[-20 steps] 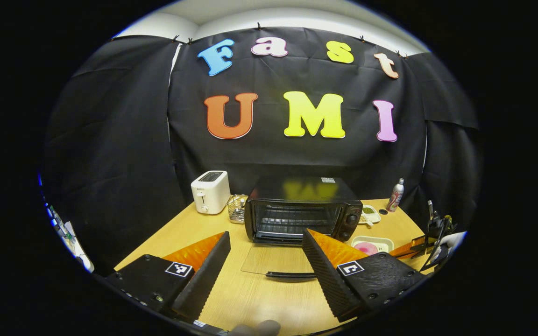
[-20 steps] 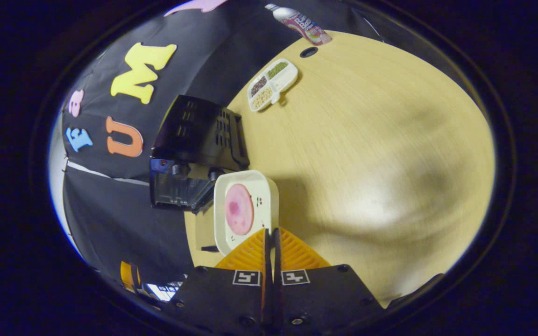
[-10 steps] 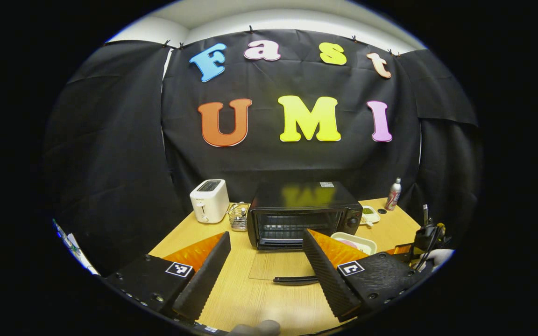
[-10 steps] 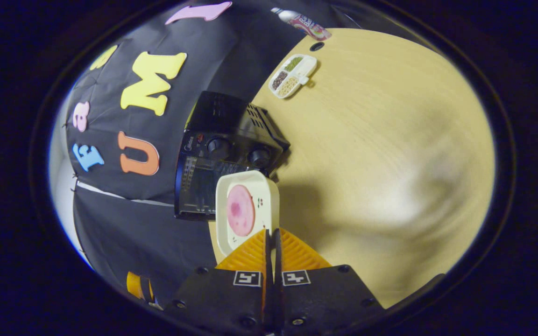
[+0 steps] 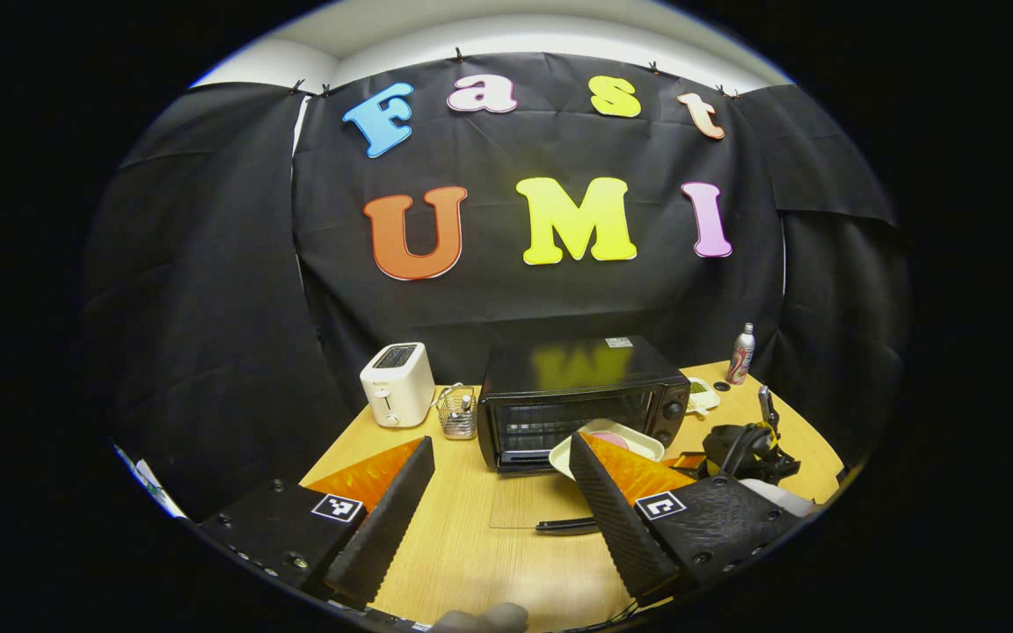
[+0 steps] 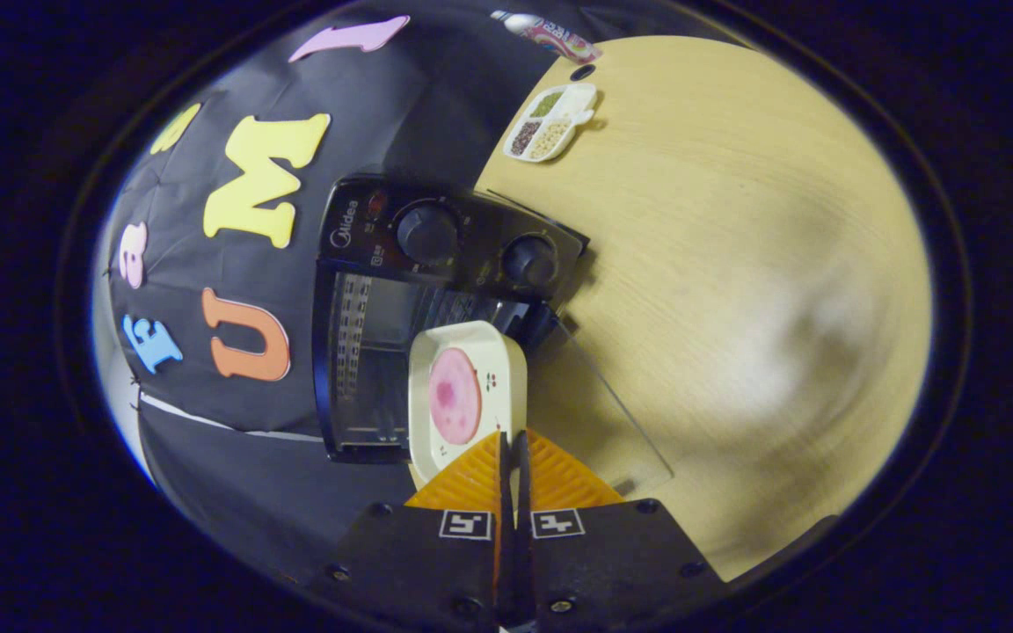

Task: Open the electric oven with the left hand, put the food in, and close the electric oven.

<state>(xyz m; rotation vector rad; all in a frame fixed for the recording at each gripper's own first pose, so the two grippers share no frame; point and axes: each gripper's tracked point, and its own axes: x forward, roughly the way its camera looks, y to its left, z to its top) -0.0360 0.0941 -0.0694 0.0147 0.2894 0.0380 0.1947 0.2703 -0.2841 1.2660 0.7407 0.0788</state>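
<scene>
Moved: since a second ago the right gripper (image 6: 511, 440) has carried the white tray (image 6: 466, 397) from beside the oven round to its front, so the tray now hangs just before the open cavity.
Food: a pink round slice (image 6: 455, 395) lies in the tray, which sits above the dropped glass door (image 6: 599, 413), not yet inside.
Oven: the black toaster oven (image 5: 584, 397) stands open on the counter (image 5: 480, 563), its door flat with the handle (image 5: 566, 526) nearest me.
Right jaws: clenched on the tray's near rim.
Left jaws: spread wide with nothing between them; the left gripper (image 5: 498, 501) has drawn back from the oven and hovers over the counter.
Meaning: opening looks done; I'd judge the insertion is underway, with sliding the tray onto the rack and closing the door left.
Counter: pale wood, carrying a white toaster (image 5: 397, 384), a wire basket (image 5: 457, 411), a divided snack dish (image 6: 552, 119) and a bottle (image 5: 741, 353).
Room: black cloth walls all round.
</scene>
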